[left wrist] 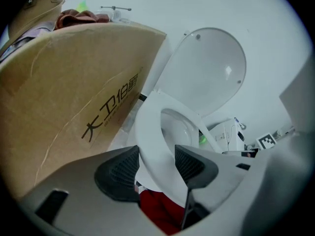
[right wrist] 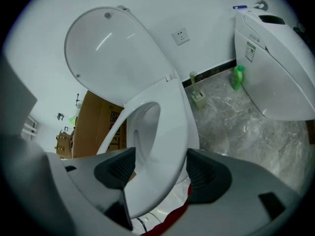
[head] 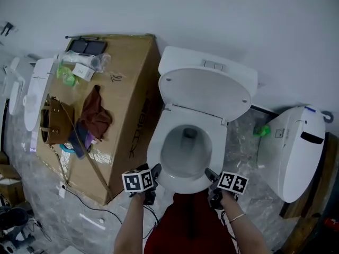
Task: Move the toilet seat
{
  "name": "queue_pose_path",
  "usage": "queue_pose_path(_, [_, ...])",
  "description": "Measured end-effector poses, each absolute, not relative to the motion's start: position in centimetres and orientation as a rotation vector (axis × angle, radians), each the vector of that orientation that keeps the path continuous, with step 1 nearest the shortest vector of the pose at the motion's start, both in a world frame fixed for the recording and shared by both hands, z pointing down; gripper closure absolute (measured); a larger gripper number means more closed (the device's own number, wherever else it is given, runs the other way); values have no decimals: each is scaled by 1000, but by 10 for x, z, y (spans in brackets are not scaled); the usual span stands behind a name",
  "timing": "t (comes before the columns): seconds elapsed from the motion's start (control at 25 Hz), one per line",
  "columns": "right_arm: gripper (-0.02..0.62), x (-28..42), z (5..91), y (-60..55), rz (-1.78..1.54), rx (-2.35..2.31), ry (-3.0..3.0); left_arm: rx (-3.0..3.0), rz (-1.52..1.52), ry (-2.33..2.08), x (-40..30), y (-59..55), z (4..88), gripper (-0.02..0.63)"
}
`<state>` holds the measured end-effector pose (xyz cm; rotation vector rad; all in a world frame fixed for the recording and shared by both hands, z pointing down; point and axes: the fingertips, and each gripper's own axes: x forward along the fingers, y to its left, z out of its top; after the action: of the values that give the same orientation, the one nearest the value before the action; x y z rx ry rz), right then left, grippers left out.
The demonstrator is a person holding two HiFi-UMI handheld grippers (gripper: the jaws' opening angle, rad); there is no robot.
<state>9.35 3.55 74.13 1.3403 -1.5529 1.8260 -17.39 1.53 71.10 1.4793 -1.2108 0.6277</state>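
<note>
Slippage is the risk: my left gripper (head: 155, 170) and right gripper (head: 211, 174) both pinch the toilet seat (head: 157, 151) (glossy plastic). Loosened, it could slam down.

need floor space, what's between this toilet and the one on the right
A green bottle and a toilet brush, shown in the right gripper view.

Cardboard box (head: 124, 107) left of toilet seat (head: 157, 148)

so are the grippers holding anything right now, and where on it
Both hold the toilet seat by its front rim. The left hand-held gripper clamps the front-left and the right hand-held gripper the front-right.
</note>
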Motion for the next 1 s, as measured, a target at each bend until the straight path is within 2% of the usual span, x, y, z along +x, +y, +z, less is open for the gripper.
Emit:
queue_pose_path(0.24, [279, 99, 713, 22, 1957, 1389, -1568, 1501, 618, -1201, -170, 5, 683, 378])
queue_pose_path(0.76, [279, 109, 664, -11, 2018, 1462, -1629, 1544, 496, -1195, -161, -34, 625, 377])
queue_pose_path(1.0, [279, 116, 645, -29, 2188, 1502, -1620, 1533, 435, -1195, -157, -51, 607, 377])
